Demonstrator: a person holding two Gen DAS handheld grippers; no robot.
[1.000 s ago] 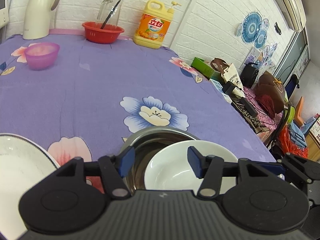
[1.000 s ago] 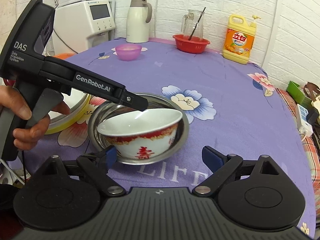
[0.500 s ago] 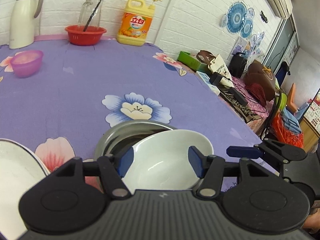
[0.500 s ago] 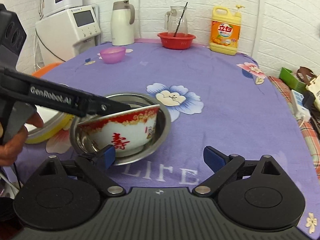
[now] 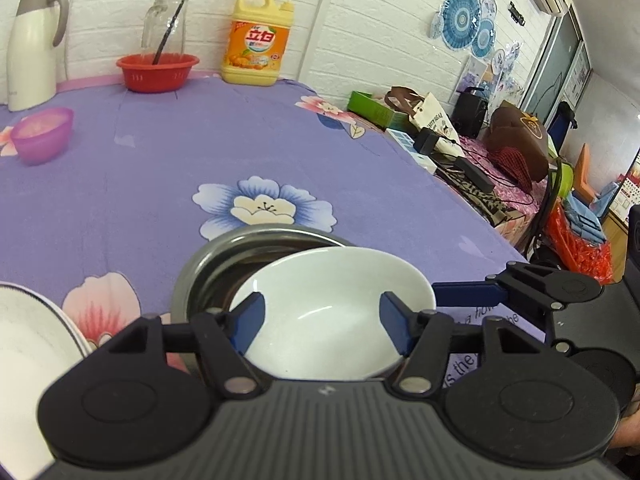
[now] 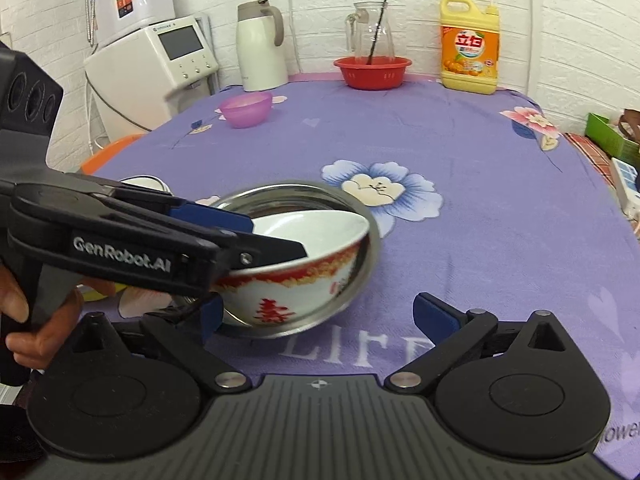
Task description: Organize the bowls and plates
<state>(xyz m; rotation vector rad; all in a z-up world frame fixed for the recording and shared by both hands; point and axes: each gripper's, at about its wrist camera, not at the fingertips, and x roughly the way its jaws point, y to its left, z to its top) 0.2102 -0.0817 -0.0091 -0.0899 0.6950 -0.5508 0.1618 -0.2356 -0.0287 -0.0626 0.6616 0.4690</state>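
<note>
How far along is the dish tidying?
Done: the white bowl sits tilted inside the steel bowl. In hand: the left gripper jaws have just been opening, the bowl's rim between them. Left: the white plate and purple bowl stand apart.

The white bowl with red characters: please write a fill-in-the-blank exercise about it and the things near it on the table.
1. The white bowl with red characters sits tilted inside a ____ bowl made of steel.
2. The tablecloth is ____ with flowers.
3. The glass jug stands in a ____ basket.
4. The yellow bottle of dish soap has a ____ on top.

Missing words: bigger; purple; red; pump
</note>
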